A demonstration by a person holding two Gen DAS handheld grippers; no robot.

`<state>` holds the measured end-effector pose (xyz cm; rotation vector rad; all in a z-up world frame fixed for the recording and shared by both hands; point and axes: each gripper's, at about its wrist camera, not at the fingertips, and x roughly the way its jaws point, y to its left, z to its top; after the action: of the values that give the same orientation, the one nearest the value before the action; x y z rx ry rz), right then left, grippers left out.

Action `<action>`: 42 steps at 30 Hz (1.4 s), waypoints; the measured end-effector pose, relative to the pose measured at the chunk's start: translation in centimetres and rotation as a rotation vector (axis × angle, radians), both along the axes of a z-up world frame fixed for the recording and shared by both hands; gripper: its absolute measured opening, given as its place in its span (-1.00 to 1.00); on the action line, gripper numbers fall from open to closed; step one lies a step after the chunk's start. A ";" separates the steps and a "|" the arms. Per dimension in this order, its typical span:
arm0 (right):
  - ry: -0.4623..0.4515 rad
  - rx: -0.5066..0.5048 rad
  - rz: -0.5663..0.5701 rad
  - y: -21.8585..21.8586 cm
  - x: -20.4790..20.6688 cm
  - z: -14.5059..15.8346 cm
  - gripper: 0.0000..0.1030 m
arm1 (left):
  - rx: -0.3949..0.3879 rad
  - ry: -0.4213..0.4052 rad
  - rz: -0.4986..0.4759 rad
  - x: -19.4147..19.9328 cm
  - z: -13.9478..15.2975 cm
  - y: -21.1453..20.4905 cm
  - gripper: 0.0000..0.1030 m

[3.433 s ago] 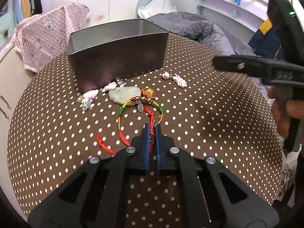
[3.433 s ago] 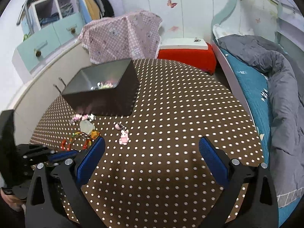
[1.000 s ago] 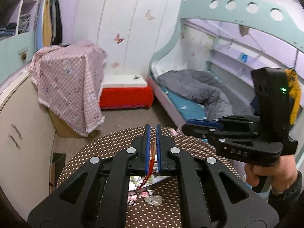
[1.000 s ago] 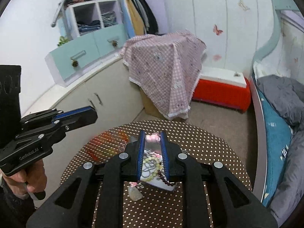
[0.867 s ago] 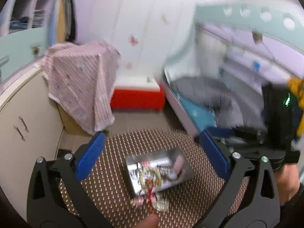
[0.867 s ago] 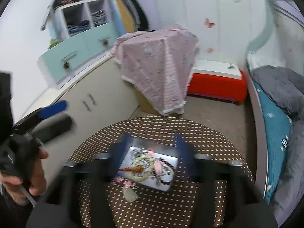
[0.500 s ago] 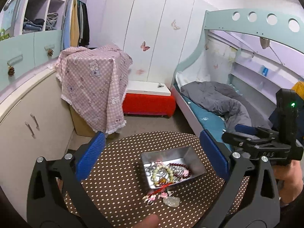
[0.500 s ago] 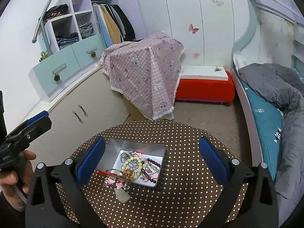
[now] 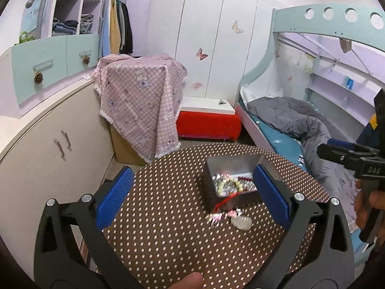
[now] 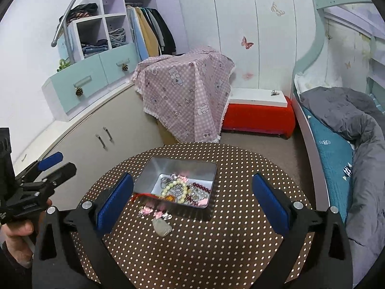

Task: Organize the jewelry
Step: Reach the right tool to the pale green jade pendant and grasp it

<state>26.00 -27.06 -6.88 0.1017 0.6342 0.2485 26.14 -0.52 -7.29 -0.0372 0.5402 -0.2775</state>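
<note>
Both tongs, left point(image 9: 192, 197) and right point(image 10: 192, 200), had just sprung wide and held nothing. The tin point(image 10: 178, 187) sat mid-bench point(image 10: 216, 252), full of beads, a red cord point(image 10: 142, 195) trailing over its rim; a pale pendant point(image 10: 162, 227) and pink charms point(image 10: 149, 210) lay just outside. Best descend slowly, straddle one piece and close squarely.

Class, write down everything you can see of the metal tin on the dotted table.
The metal tin is a rectangular, open-topped box of dull silvery metal with upright walls and no lid in sight. It stands flat on the brown polka-dot tablecloth, near the table's far side. Inside lies a tangle of jewelry: a pale bead bracelet, dark red beads and pink pieces. A red cord hangs over its near rim. No gripper touches it.
</note>
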 end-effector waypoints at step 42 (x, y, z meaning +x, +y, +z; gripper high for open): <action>0.250 -0.174 0.195 4.7 -0.4 -14.3 -0.39 | 0.197 0.291 -0.094 3.5 -12.2 -6.3 0.74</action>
<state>25.60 -22.35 -21.13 -0.0985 0.9136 0.3705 29.62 -6.84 -19.46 0.1408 0.8575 -0.3115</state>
